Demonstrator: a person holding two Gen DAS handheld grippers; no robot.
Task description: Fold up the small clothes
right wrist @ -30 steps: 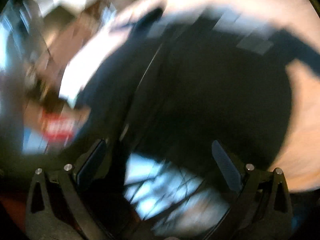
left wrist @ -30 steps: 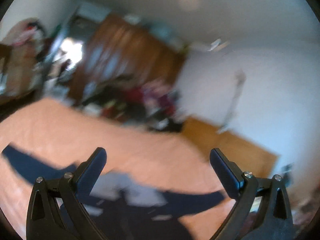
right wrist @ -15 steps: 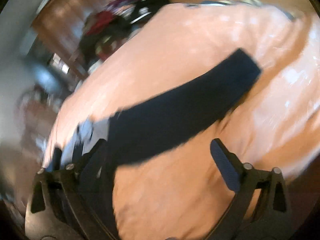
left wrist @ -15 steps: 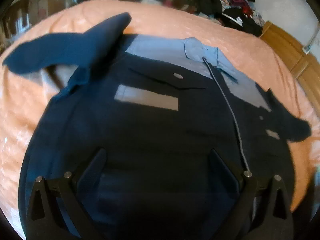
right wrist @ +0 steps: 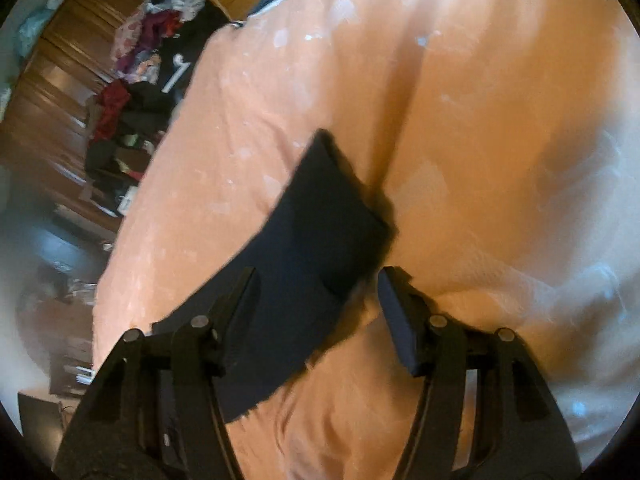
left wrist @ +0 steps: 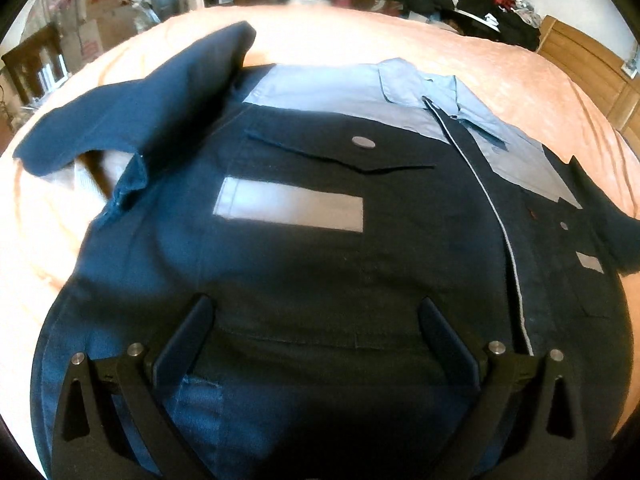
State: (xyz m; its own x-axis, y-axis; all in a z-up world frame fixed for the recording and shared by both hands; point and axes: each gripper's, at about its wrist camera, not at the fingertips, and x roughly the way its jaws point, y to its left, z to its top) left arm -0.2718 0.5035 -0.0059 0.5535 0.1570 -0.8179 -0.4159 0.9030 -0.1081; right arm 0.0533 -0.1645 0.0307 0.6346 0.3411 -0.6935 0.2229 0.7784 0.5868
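Two open grippers — left gripper (left wrist: 316, 332) over the shirt (left wrist: 320, 272), right gripper (right wrist: 316, 300) straddling its sleeve (right wrist: 320, 216). Next: pinch, fold inward.

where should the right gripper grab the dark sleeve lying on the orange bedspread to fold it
Grip the sleeve at its cuff end, coming from above along its length. It lies flat on the bedspread, with the open right gripper already straddling that end.
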